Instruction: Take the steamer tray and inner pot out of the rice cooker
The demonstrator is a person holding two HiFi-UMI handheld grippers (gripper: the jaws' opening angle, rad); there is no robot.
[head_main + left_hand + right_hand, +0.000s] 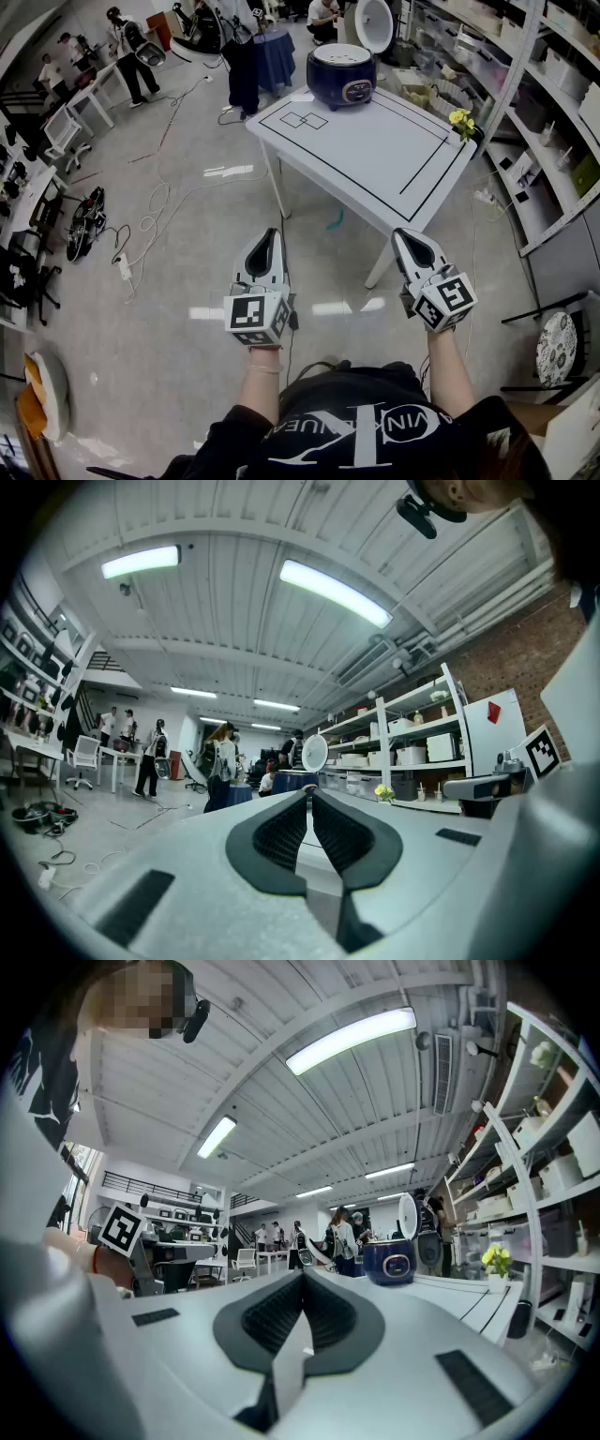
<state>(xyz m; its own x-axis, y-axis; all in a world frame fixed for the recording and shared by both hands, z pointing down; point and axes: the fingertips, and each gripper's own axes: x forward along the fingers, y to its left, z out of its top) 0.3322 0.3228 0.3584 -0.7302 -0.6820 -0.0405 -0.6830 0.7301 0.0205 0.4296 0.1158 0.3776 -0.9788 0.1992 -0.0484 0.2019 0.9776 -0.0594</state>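
Since the rice cooker [341, 75] stands at the far end of the white table [375, 155], well apart from both my tools, what matters is its bearing from my jaws: ahead of both, across the whole length of the tabletop. My left gripper [272, 234] has its jaws pressed together with nothing between them. My right gripper [401, 234] is the same, pads meeting and empty, and both point level towards the table.

Along my right jaws the cooker sits just to the right of the tips, dark blue, with its lid [409, 1215] raised upright behind the body. Along my left jaws only that white lid shows clearly, just above and to the right of the tips. So the cooker lies between my two lines of aim, with neither hand plainly closer. I judge the right one has the slightly shorter way, as the table's near corner is just ahead of it.

The lid stands on the far side of the opening, so the mouth faces up and is free on my side. A pale disc fills that mouth; I take it for the steamer tray [341, 53], with the inner pot under it and out of my sight. Before any reach I must close the gap to the table and part my jaws
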